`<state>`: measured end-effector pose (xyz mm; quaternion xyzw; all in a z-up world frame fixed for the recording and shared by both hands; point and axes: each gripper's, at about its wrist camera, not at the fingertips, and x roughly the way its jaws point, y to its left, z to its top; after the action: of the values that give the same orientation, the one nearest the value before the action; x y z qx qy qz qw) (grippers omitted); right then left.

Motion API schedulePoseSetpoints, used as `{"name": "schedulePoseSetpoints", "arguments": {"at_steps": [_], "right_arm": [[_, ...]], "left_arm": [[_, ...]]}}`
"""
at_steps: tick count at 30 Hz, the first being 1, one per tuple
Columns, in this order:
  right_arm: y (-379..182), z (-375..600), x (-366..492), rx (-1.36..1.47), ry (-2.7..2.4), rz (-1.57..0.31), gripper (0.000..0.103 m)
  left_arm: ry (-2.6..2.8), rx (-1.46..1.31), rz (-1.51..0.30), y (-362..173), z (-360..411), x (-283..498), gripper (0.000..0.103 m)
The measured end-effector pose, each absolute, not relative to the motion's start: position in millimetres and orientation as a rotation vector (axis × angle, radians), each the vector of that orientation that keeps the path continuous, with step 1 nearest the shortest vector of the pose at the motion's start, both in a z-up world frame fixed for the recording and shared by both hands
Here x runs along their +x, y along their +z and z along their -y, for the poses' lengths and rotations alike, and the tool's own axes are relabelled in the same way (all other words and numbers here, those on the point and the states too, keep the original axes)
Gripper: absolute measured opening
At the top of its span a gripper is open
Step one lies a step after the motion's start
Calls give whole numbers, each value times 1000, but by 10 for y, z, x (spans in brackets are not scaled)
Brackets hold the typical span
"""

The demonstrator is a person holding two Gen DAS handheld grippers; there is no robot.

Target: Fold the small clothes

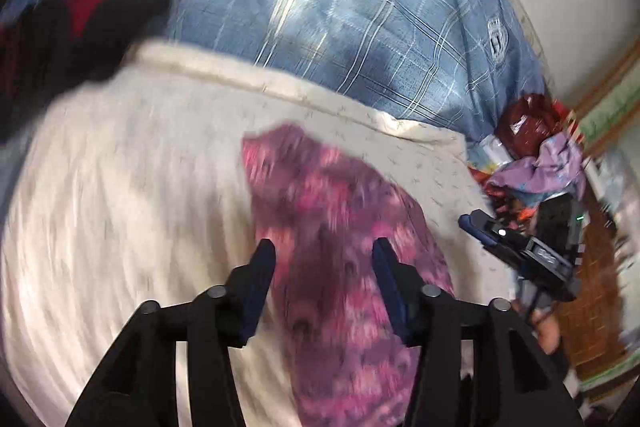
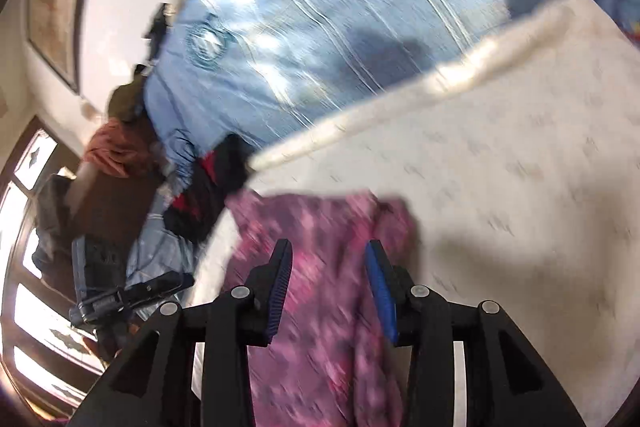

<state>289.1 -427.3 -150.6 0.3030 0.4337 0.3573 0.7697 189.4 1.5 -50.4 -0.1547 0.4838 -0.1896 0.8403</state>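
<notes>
One pink patterned garment (image 1: 340, 227) lies lengthwise on the cream blanket (image 1: 120, 187), its long axis running away from both cameras toward the blanket's far edge. The left gripper (image 1: 324, 267) and right gripper (image 2: 328, 267) hover over it, jaws released, nothing clasped.

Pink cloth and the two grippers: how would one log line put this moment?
stage: fold small clothes | pink patterned cloth: lying on white blanket | left gripper: open, above cloth | right gripper: open, above cloth

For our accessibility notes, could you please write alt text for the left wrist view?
The left gripper hangs open above a pink patterned garment lying on a cream sheet. A blue plaid quilt lies beyond, a dark red-and-black cloth upper left, the right gripper at right. The picture is blurred.
</notes>
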Motion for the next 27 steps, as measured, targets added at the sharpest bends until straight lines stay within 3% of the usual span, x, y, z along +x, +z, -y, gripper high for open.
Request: {"name": "schedulePoseSetpoints", "arguments": {"at_steps": [7, 13, 16, 17, 21, 25, 26, 27], "right_arm": [[-1503, 3659, 2966, 448, 849, -949, 40], [-1930, 3449, 3198, 266, 759, -1037, 34], [-1819, 3503, 3168, 217, 775, -1026, 34], [-1767, 3625, 3151, 282, 775, -1026, 38], [-1661, 4027, 2878, 453, 846, -968, 39], [-1842, 3934, 2571, 367, 861, -1013, 39], [-1911, 3862, 2557, 327, 835, -1029, 48], [-2002, 3822, 2533, 303, 826, -1043, 49]], "left_arm": [[-330, -228, -1170, -919, 464, 2726, 47], [-224, -99, -1220, -1221, 749, 3069, 48], [-225, -123, -1213, -1036, 623, 2929, 45], [-238, -138, -1195, -941, 581, 2848, 44], [-289, -134, -1149, -716, 505, 2342, 46], [-293, -113, -1173, -845, 497, 1875, 47], [-283, -124, -1190, -932, 522, 1864, 48], [-257, -157, -1190, -977, 503, 1841, 51]]}}
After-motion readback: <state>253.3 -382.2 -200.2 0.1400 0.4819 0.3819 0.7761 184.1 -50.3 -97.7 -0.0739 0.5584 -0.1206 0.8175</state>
